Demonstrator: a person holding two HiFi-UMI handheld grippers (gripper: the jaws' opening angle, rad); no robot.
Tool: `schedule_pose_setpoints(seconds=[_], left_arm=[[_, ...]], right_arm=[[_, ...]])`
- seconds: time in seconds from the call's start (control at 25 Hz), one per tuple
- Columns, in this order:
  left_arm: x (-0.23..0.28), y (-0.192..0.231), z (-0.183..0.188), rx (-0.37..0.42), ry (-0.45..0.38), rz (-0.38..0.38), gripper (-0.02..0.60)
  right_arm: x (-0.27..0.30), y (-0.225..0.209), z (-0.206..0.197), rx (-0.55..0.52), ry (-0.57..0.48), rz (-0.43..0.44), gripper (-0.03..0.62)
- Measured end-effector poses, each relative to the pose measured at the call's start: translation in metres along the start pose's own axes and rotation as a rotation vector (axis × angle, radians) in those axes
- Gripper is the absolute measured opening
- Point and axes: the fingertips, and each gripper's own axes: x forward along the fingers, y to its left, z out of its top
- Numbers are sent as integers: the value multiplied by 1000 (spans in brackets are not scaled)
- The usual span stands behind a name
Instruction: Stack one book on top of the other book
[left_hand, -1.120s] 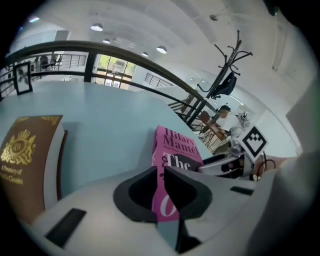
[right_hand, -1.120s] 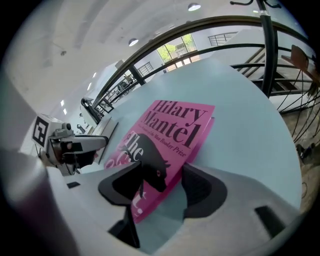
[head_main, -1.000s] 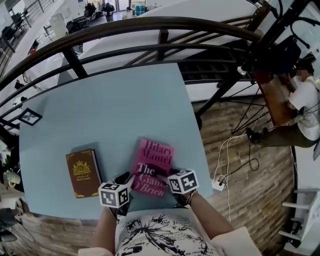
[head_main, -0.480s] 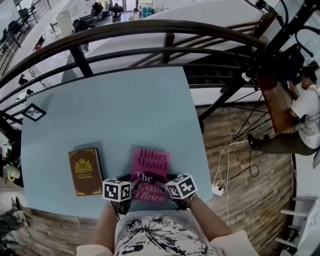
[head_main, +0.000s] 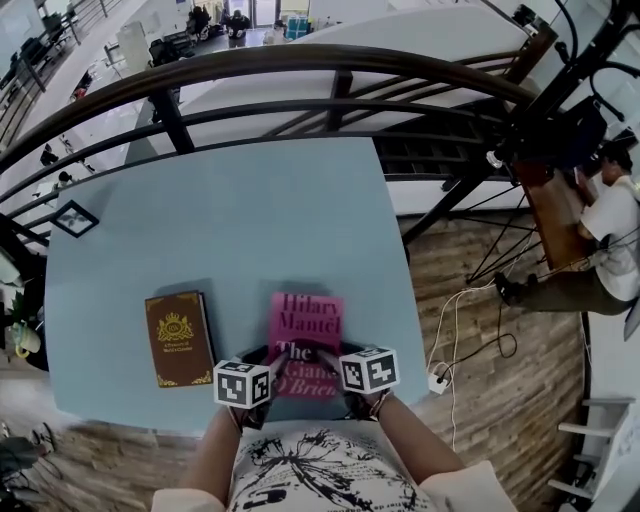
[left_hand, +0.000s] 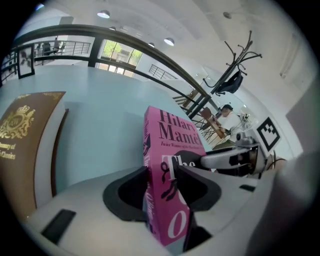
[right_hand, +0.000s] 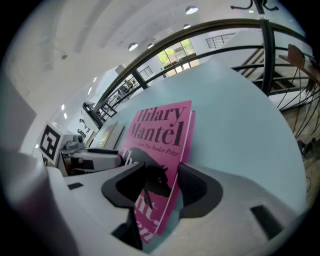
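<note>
A pink book (head_main: 308, 325) lies on the light blue table (head_main: 230, 220) near its front edge. My left gripper (head_main: 270, 355) straddles the book's near left corner. In the left gripper view the jaws (left_hand: 162, 175) are closing, with one pad on the spine and the other on the pink book's (left_hand: 172, 145) cover. My right gripper (head_main: 330, 355) holds the near right corner. Its jaws (right_hand: 160, 172) are closing too, with the pink book (right_hand: 162, 132) between the pads. A brown book (head_main: 179, 338) with a gold crest lies flat to the left, apart from both grippers.
A small framed picture (head_main: 74, 217) sits at the table's far left corner. A dark curved railing (head_main: 330, 60) runs behind the table. On the wooden floor to the right lie cables and a power strip (head_main: 437, 378). A person (head_main: 612, 215) sits at the far right.
The pink book has swung from tilted to nearly square with the table's front edge. Both grippers have settled onto its near corners.
</note>
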Motion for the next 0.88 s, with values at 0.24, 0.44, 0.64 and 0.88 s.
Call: schedule_pose_setpoints(seconds=[0.24,0.44,0.64,0.88], left_arm=[[-44,16,5,-8,-67,-6,175],[-106,53,7,-16,-118,34,173],[-172,99,7,-55,-182,67,164],[-217,155,4,-104,-235,90,160]], right_arm=[[-6,45,22,-7,-66,-23,182],[9,112,31,-9,-92,10,179],[31,185,47,-82,-77,73,179],[67,252,59,-139,-71,100,179]])
